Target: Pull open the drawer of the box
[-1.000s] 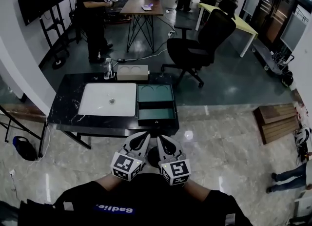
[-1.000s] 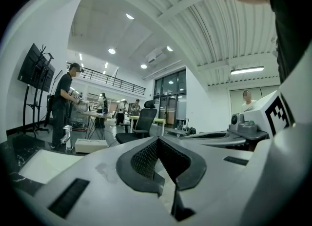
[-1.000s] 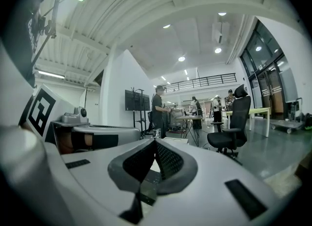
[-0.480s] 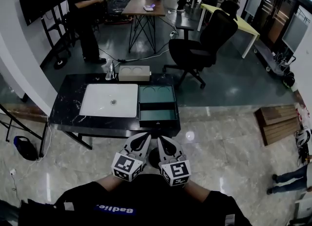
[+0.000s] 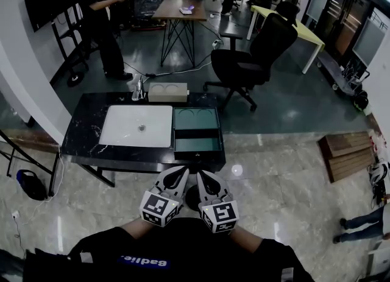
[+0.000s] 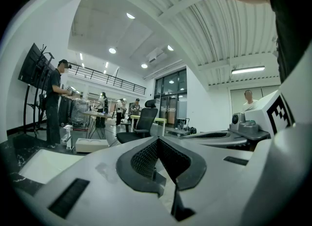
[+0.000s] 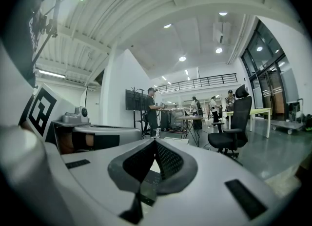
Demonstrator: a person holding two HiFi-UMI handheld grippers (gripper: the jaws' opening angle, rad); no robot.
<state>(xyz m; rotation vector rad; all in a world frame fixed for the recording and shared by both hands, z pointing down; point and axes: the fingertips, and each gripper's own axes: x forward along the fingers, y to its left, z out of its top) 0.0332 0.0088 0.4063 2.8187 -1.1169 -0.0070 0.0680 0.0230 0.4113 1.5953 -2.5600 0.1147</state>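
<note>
One dark marbled desk [image 5: 82, 144], on a glossy tiled floor [image 5: 286, 177]; all places below are given from this desk.

One black office chair [image 5: 253, 52], beyond the desk's far right corner and well apart from it.

One person in dark clothes [image 5: 97, 16], standing well beyond the desk's far left side.

One white rectangular slab [image 5: 135, 125], flat on the desk, left of centre, with a small dark spot at its middle.

One green box [image 5: 195, 117], on the right part of the desk, just beside the slab's right edge. It has two round recesses in its top.

One drawer [image 5: 197, 145], belonging to the box. It stands out from the box front toward the desk's near edge, and its green inside is open to view from above.

One beige block [image 5: 167, 91], at the desk's far edge, behind the line where slab and box meet. It also has two round recesses in its top.

One left gripper [image 5: 181, 171], off the desk, short of its near edge and held in the air. Its jaws are together: the ribbed pads [image 6: 144, 159] meet at the tips with nothing between them.

One right gripper [image 5: 204, 175], likewise short of the desk's near edge, just beside the left one. Its jaws are together, pads [image 7: 165, 160] meeting at the tips, with nothing held.
</note>
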